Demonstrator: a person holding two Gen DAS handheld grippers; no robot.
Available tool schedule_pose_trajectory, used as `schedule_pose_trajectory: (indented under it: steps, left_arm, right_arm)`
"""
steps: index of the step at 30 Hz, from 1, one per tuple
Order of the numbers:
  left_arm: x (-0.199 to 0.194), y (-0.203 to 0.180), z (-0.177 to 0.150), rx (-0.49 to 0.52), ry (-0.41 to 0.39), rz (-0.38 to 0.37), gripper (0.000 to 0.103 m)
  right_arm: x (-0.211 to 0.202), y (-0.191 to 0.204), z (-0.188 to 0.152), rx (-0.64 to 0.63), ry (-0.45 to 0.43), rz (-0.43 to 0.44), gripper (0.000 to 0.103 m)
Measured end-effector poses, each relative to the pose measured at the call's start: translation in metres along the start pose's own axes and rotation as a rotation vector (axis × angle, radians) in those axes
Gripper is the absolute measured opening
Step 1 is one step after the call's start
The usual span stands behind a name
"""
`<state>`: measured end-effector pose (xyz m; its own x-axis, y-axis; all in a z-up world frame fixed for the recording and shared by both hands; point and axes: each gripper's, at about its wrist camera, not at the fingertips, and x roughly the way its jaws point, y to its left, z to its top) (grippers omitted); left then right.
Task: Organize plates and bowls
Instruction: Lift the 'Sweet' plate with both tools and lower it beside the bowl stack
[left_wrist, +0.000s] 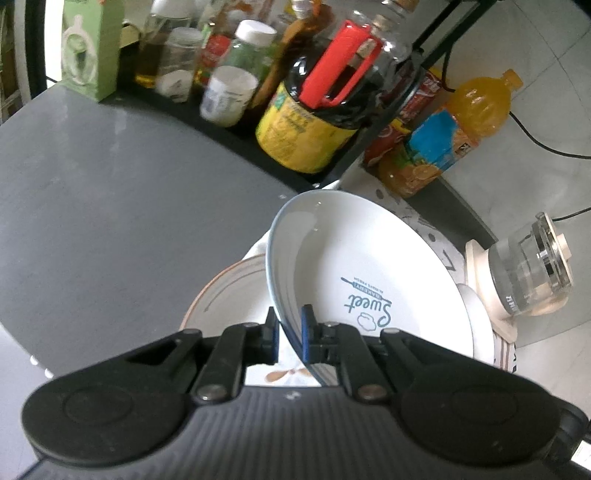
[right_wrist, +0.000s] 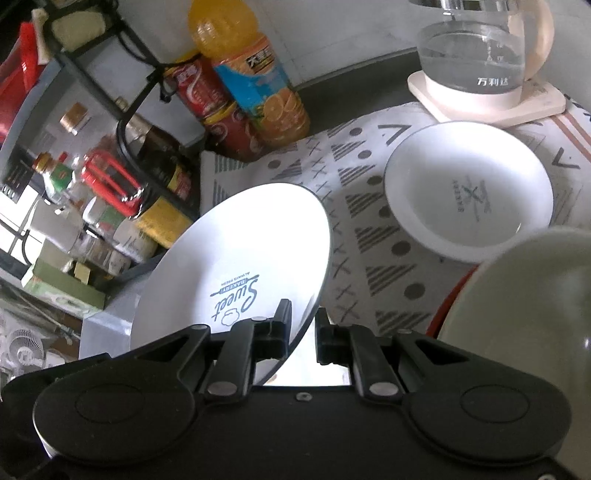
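In the left wrist view my left gripper (left_wrist: 290, 323) is shut on the near rim of a white, blue-edged plate (left_wrist: 369, 258) printed "Sweet". The plate is tilted up above a brown-rimmed plate (left_wrist: 229, 291). In the right wrist view my right gripper (right_wrist: 303, 319) is shut on the lower rim of a white "Sweet" plate (right_wrist: 240, 240), held tilted over the table's left side. Neither view shows the other gripper, so I cannot tell whether this is the same plate. A white deep plate (right_wrist: 469, 199) rests on the patterned cloth (right_wrist: 354, 206). A pale green bowl (right_wrist: 524, 295) with a red edge fills the lower right.
A black rack (left_wrist: 332, 162) packed with sauce bottles and jars lines the back of the dark table (left_wrist: 92, 192). An orange juice bottle (right_wrist: 255, 74) and red cans (right_wrist: 207, 99) stand beside the rack. A glass kettle (right_wrist: 476, 48) sits on a cream base at the cloth's far corner.
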<state>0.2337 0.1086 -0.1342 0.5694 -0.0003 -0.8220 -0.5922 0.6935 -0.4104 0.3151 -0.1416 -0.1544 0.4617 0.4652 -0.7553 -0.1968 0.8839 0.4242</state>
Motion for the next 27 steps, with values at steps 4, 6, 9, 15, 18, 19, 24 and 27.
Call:
schedule_pose_trajectory:
  steps: [4,6,9,15,18,19,24,27]
  left_arm:
    - [-0.008,0.012,-0.008,-0.004,-0.001,0.008,0.009]
    - [-0.011,0.018,-0.012,-0.013,0.004,0.013,0.009]
    - [-0.015,0.026,-0.018,-0.021,0.007,0.017,0.009]
    - [-0.021,0.042,-0.03,-0.04,0.014,0.022,0.009]
    - [-0.022,0.047,-0.036,-0.048,0.024,0.027,0.009]
    - [-0.022,0.049,-0.038,-0.048,0.027,0.028,0.009]
    - [-0.02,0.056,-0.044,-0.048,0.036,0.03,0.009]
    - [-0.019,0.056,-0.046,-0.049,0.038,0.029,0.009]
  right_arm:
    - [-0.003,0.006,-0.014,-0.012,0.011,0.004,0.012]
    - [-0.004,0.008,-0.021,-0.016,0.018,0.003,0.012]
    - [-0.005,0.012,-0.029,-0.022,0.025,0.002,0.012]
    - [-0.007,0.017,-0.045,-0.043,0.038,-0.006,0.012]
    - [-0.007,0.018,-0.052,-0.05,0.051,-0.015,0.012]
    - [-0.007,0.019,-0.054,-0.053,0.054,-0.017,0.012]
    - [-0.006,0.018,-0.064,-0.061,0.069,-0.026,0.013]
    - [-0.004,0.017,-0.066,-0.061,0.077,-0.032,0.013]
